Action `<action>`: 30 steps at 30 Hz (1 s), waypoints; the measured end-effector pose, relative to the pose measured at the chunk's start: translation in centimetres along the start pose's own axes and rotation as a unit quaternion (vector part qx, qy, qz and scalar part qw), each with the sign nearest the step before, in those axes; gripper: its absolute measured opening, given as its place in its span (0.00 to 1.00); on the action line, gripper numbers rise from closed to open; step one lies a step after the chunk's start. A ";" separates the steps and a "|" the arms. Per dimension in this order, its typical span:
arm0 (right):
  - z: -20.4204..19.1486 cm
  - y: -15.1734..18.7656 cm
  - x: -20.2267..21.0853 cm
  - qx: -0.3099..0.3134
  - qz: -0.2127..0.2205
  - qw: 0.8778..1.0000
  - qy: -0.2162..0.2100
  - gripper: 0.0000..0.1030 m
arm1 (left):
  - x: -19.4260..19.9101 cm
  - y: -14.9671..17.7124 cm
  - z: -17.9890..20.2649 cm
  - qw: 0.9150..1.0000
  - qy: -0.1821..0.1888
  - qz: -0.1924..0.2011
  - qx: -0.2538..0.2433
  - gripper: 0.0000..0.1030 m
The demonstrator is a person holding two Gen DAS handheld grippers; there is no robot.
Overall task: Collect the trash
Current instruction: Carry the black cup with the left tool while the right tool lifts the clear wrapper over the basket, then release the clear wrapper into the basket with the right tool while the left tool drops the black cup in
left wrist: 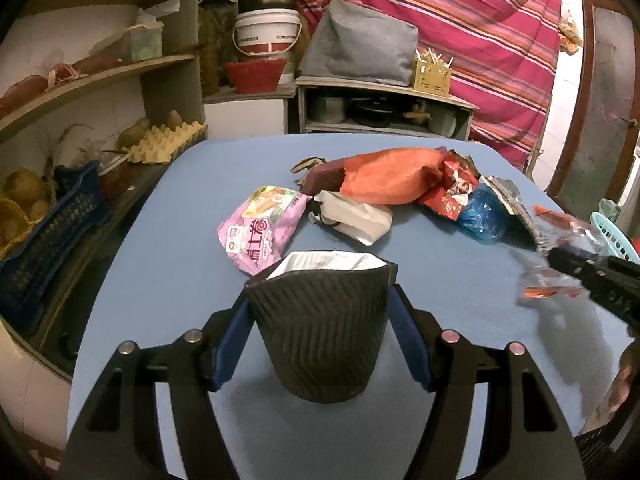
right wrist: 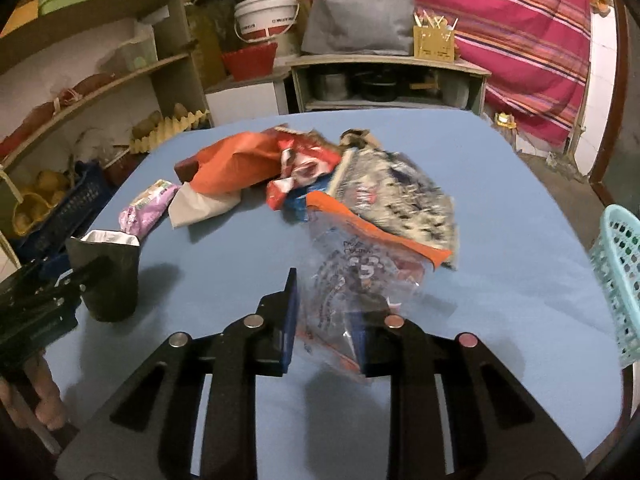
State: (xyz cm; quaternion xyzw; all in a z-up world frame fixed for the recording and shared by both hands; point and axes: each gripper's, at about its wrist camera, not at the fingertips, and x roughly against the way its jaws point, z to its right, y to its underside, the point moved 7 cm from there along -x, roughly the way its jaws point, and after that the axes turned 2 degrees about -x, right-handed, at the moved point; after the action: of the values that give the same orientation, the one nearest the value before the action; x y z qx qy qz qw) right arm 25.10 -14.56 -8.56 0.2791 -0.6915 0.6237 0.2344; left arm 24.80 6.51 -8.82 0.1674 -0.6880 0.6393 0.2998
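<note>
My left gripper (left wrist: 320,300) is shut on a black ribbed paper cup (left wrist: 320,328) with a silver inside, held upright on the blue table (left wrist: 180,240); the cup also shows in the right wrist view (right wrist: 108,276). My right gripper (right wrist: 332,312) is shut on a clear plastic wrapper with an orange strip (right wrist: 352,268), lifted and blurred, also seen at the right in the left wrist view (left wrist: 560,268). Loose trash lies beyond: a pink snack bag (left wrist: 260,228), a grey-white packet (left wrist: 352,216), an orange bag (left wrist: 388,176), a red wrapper (left wrist: 452,188), a blue crumpled bag (left wrist: 484,216).
A turquoise basket (right wrist: 620,280) stands at the table's right edge. Shelves with an egg tray (left wrist: 168,140), potatoes and a dark blue crate (left wrist: 52,232) run along the left. A low cabinet (left wrist: 384,108) with pots and a striped red cloth (left wrist: 480,40) stand behind the table.
</note>
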 end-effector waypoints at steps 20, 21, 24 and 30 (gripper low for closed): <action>24.4 -4.3 10.7 -0.079 0.092 0.989 0.088 0.23 | 2.6 -8.7 21.0 0.993 0.066 0.081 -0.044 0.64; 25.9 -4.4 10.9 -0.086 0.089 0.988 0.092 0.23 | 2.6 -9.4 23.2 0.992 0.075 0.086 -0.053 0.64; 30.6 -4.5 11.3 -0.089 0.072 0.987 0.114 0.23 | 2.5 -10.7 28.2 0.988 0.102 0.094 -0.068 0.64; 37.5 -2.1 10.8 -0.109 0.043 0.983 0.140 0.23 | 1.4 -11.6 37.9 0.979 0.148 0.093 -0.100 0.64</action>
State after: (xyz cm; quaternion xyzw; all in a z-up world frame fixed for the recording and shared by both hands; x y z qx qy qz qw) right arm 19.44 -52.95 -3.95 0.1317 -0.7269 0.5874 0.3305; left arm 23.38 -31.91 1.00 -0.0252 -0.7089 0.6103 0.3528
